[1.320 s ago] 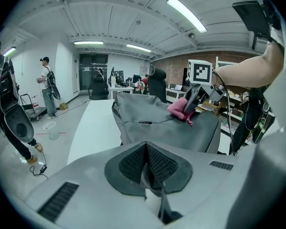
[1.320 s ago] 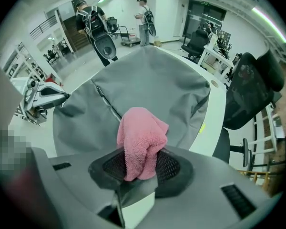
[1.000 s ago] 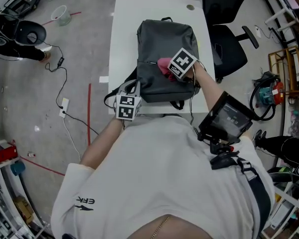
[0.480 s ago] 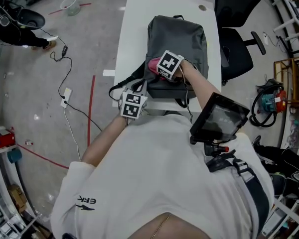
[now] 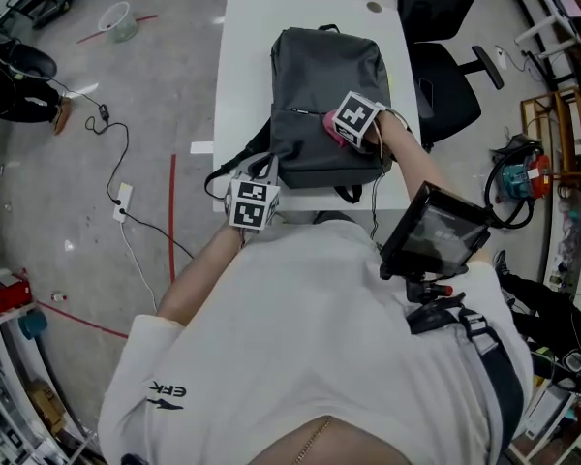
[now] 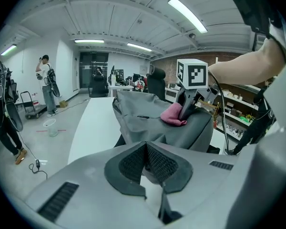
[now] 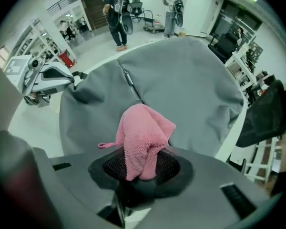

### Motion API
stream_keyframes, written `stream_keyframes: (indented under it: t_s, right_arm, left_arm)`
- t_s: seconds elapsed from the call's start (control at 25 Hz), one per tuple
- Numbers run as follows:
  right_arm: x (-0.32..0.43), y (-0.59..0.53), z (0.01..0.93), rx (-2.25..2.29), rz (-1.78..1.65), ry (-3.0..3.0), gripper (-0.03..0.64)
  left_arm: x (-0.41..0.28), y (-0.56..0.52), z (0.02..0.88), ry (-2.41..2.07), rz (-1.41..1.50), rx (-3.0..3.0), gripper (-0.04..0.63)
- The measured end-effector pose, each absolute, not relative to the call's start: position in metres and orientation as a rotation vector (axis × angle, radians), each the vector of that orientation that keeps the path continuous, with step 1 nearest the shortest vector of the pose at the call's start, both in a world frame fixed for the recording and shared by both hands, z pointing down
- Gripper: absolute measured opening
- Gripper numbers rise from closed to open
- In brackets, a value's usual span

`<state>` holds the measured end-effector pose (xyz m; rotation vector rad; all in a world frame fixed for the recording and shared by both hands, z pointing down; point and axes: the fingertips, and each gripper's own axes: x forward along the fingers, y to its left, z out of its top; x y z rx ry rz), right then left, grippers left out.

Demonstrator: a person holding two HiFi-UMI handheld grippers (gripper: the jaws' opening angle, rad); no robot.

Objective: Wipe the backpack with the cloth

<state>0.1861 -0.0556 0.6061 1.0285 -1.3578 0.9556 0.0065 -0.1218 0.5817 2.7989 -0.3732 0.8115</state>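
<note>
A dark grey backpack [image 5: 329, 71] lies flat on the white table [image 5: 242, 76]. My right gripper [image 5: 337, 130] is shut on a pink cloth [image 5: 329, 121] and presses it onto the lower right part of the backpack's front. In the right gripper view the cloth [image 7: 143, 132] bunches up from between the pads [image 7: 107, 166] against the grey fabric [image 7: 186, 80]. My left gripper [image 5: 261, 170] sits at the backpack's near left corner, where black straps [image 5: 228, 168] loop out. Its pads [image 6: 128, 163] meet, with a thin black strap [image 6: 163, 206] running between the jaws. The cloth [image 6: 174, 114] shows beyond it.
A black office chair [image 5: 445, 76] stands right of the table. A white cable and plug strip [image 5: 124, 201] lie on the floor at left, beside a red tape line [image 5: 172, 216]. A screen [image 5: 438, 229] hangs at the person's chest. People [image 7: 115, 6] stand in the background.
The right gripper has slid the cloth across the backpack, first to the left, then back to the right. The left gripper has stayed at the near left corner.
</note>
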Motion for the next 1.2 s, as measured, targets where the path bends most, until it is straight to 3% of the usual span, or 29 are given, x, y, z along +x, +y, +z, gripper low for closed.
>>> stream_keyframes:
  t_s: [0.36,0.92,1.2]
  right_arm:
    - [0.205,-0.037,0.588,1.199,1.020,-1.290,0.133]
    - [0.076,-0.090,0.578,1.023,1.007,-1.644,0.132]
    - [0.085,-0.082,0.601,0.963,1.019,-1.578,0.130]
  left_arm:
    - [-0.005,-0.122,0.582,-0.337,0.802,2.820,0.003]
    - [-0.007,-0.112,0.582,-0.350,0.809,2.815,0.003]
    - [-0.014,-0.112,0.578,-0.406,0.804,2.812,0.003]
